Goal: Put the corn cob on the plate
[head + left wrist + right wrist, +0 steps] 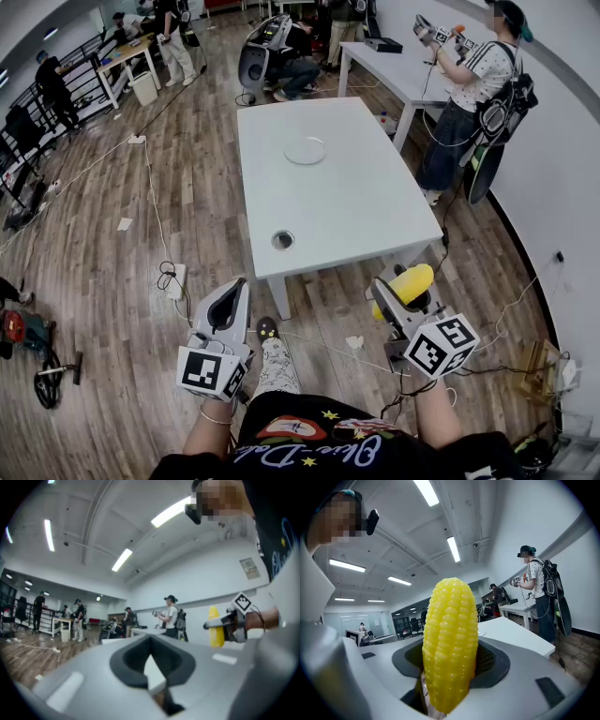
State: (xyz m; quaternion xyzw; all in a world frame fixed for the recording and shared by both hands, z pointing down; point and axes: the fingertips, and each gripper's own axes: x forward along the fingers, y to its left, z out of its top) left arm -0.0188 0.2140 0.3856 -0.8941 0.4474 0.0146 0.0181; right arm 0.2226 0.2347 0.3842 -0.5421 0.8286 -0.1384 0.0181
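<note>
A yellow corn cob point(405, 284) sticks up and forward from my right gripper point(398, 295), whose jaws are shut on its lower half. In the right gripper view the corn cob point(451, 639) fills the middle, clamped in my right gripper point(450, 667). A clear round plate point(305, 150) lies on the far half of the white table point(356, 206), well ahead of both grippers. My left gripper point(234, 289) is held low in front of the table's near edge, shut and empty. The left gripper view shows the left gripper point(152, 663) with its jaws together and, off to the right, the corn cob point(215, 626).
A round hole point(282, 240) sits in the table near its front left corner. Cables and a power strip point(175, 281) lie on the wooden floor to the left. A person point(473, 84) stands by a second white table point(394, 70) at the back right.
</note>
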